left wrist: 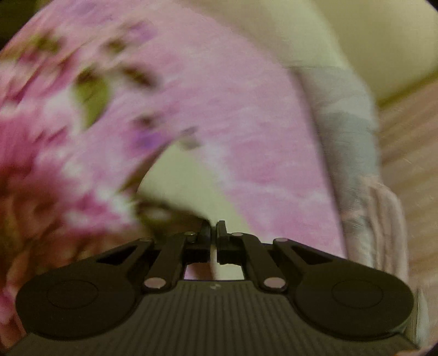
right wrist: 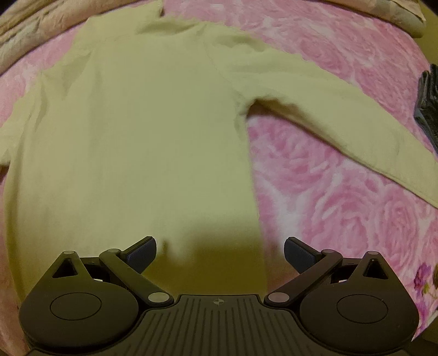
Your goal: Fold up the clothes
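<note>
Underneath everything in the left wrist view lies a pink floral bedspread (left wrist: 246, 115), its rose print heavily smeared by blur, with darker magenta blooms and green leaf shapes toward 9 o'clock. At 3 o'clock the bed's edge drops away, where a grey and pale pink fringed cloth (left wrist: 353, 153) hangs down beside a light wood-grain floor (left wrist: 410, 153). A cream wall or panel fills the 1 o'clock corner. The left gripper (left wrist: 213, 228) sits at 6 o'clock, its black jaws pressed almost together with only a thin slit between them; a piece of the pale yellow-green long-sleeved shirt (left wrist: 189, 180) runs right down to the tips, and it appears pinched there, though blur makes the contact hard to confirm.

Over in the right wrist view, the same shirt (right wrist: 131, 131) lies spread flat across the bedspread (right wrist: 342, 178), body running from 12 to 6 o'clock, one sleeve (right wrist: 328, 115) stretched out toward 3 o'clock. Its fabric looks soft and matte with shallow wrinkles near the shoulders. A crumpled beige quilt (right wrist: 41, 24) bunches along 11 o'clock. The right gripper (right wrist: 219, 253) hovers at 6 o'clock over the hem, jaws spread wide, ribbed blue pads (right wrist: 142, 253) holding nothing. A dark object (right wrist: 428, 104) shows at the 3 o'clock edge.
</note>
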`<state>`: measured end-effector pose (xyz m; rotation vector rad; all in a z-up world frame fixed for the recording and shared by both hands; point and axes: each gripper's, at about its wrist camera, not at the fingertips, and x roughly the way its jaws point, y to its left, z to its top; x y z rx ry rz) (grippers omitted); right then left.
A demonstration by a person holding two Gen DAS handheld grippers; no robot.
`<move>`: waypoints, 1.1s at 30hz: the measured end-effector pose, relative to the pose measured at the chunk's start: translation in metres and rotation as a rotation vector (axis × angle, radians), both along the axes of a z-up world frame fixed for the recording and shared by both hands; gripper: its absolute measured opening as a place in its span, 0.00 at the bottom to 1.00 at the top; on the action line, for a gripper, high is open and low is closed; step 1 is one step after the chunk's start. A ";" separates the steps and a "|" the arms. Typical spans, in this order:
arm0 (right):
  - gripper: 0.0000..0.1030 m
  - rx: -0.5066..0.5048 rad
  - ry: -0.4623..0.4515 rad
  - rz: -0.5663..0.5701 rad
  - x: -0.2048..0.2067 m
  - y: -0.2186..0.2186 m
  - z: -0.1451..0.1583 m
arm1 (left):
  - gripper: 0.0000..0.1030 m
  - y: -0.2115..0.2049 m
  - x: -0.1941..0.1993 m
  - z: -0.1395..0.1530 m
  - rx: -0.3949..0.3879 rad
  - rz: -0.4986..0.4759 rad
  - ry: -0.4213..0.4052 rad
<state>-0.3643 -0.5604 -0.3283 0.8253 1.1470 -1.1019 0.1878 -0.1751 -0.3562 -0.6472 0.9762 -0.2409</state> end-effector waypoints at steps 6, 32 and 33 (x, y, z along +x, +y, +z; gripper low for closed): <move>0.99 -0.051 -0.037 -0.056 -0.025 -0.014 0.014 | 0.01 -0.106 -0.065 0.102 -0.125 -0.383 -0.338; 0.72 -0.048 -0.792 -0.411 -0.060 -0.092 0.007 | 0.29 -0.213 -0.216 0.036 0.397 -1.111 -0.312; 0.63 -0.044 -0.824 -0.423 -0.057 -0.101 0.004 | 0.29 -0.214 -0.211 0.034 0.402 -1.102 -0.318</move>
